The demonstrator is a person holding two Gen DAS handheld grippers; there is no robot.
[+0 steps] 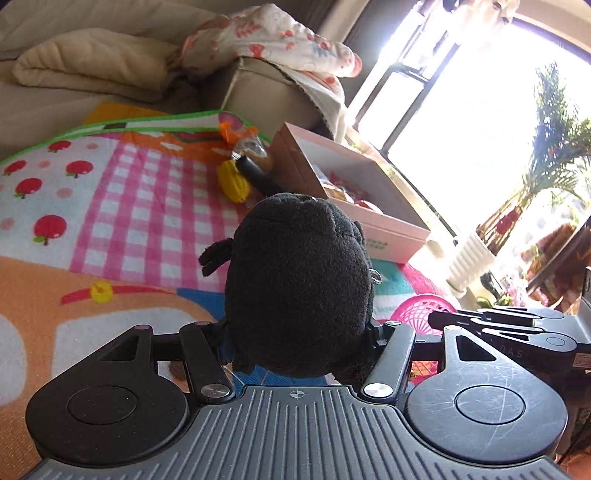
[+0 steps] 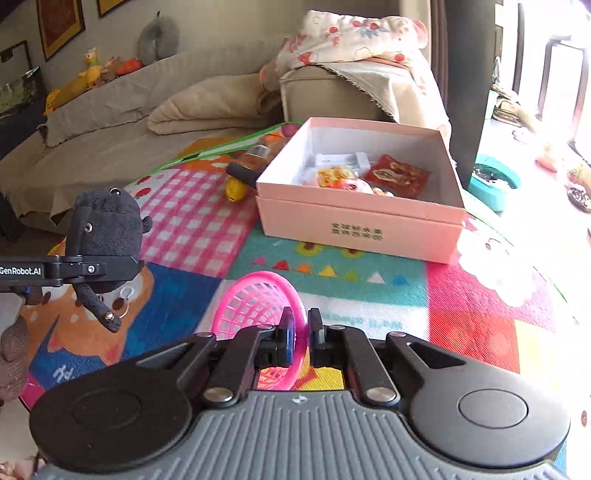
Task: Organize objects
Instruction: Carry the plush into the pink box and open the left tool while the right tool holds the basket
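My left gripper (image 1: 295,332) is shut on a black plush toy (image 1: 299,280) and holds it above the play mat; the toy (image 2: 105,229) and the left gripper (image 2: 74,267) also show at the left of the right wrist view. My right gripper (image 2: 300,328) is shut on the rim of a pink plastic basket (image 2: 258,306), tilted on its side just above the mat. The basket (image 1: 417,312) shows at the lower right of the left wrist view. An open pink box (image 2: 369,218) with snack packets inside stands on the mat ahead; its wall shows in the left wrist view (image 1: 391,236).
A yellow toy (image 2: 235,189), a black-handled object (image 2: 242,173) and a small jar (image 2: 256,155) lie left of the box. A beige sofa (image 2: 147,110) with a floral blanket (image 2: 351,33) stands behind. A teal bowl (image 2: 493,182) sits on the floor at right.
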